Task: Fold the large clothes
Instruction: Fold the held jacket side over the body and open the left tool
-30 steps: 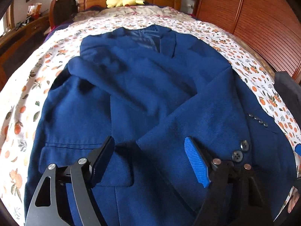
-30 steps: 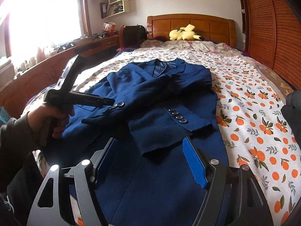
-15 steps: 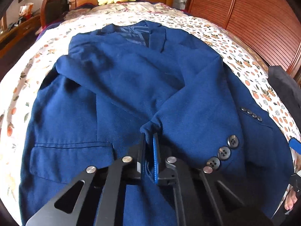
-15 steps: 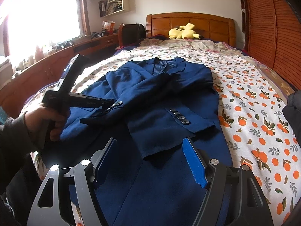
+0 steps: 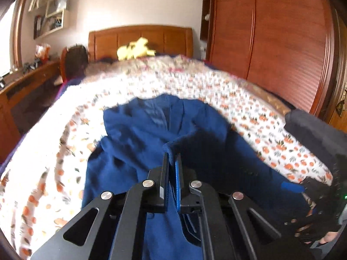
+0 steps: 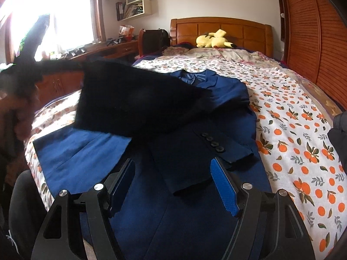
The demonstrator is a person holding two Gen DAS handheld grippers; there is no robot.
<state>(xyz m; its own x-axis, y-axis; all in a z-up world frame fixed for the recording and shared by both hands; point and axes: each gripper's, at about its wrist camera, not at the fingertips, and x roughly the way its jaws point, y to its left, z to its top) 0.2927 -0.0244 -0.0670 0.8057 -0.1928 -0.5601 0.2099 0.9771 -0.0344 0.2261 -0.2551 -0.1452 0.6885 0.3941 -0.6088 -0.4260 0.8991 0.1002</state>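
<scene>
Lifting a sleeve at left of the frame, left claw pinching the blue jacket spread mid-frame on the bed; looking soft, fairly heavy, draping, best gripped at cuffs or hem. Hovering lower right, right claw gaping wide, empty.

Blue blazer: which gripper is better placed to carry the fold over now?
Left. The left gripper is shut on a lifted edge of the blue blazer. The right gripper hangs open above the hem, holding nothing.
</scene>
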